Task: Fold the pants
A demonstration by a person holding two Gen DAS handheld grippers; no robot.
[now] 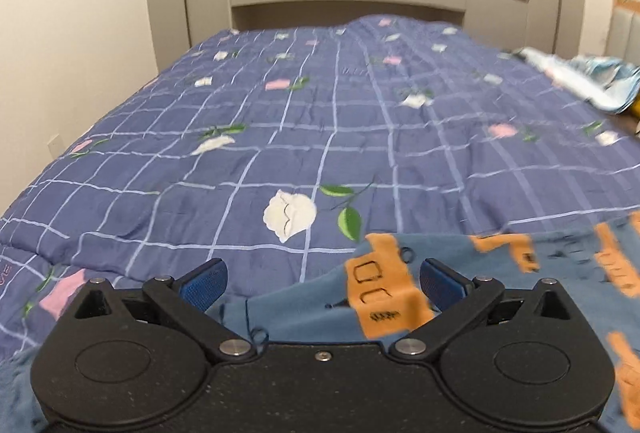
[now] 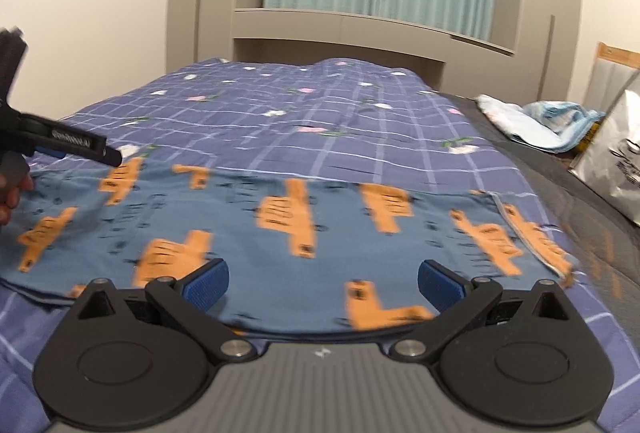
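Pants (image 2: pixel 280 233), blue with orange hand prints, are lying spread flat across the near end of the bed (image 2: pixel 320 121), on a purple checked quilt (image 1: pixel 280 121) with flower prints. The left gripper (image 1: pixel 322 279) is sitting with its jaws spread wide, nothing pinched; a bunched edge of the pants is lying between and under its blue pads (image 1: pixel 204 285) without the pads pressing on it. In the right wrist view that same gripper is showing at the far left edge, over the left end of the pants, with part of a hand (image 2: pixel 10 193) beside it. The right gripper (image 2: pixel 322 283) is also standing wide open, holding nothing, hovering over the near hem of the pants. A crumpled pale blue cloth (image 2: pixel 532 125) and a white bag (image 2: pixel 616 161) are lying at the right side, well apart from the pants. Both views are blurring somewhat.
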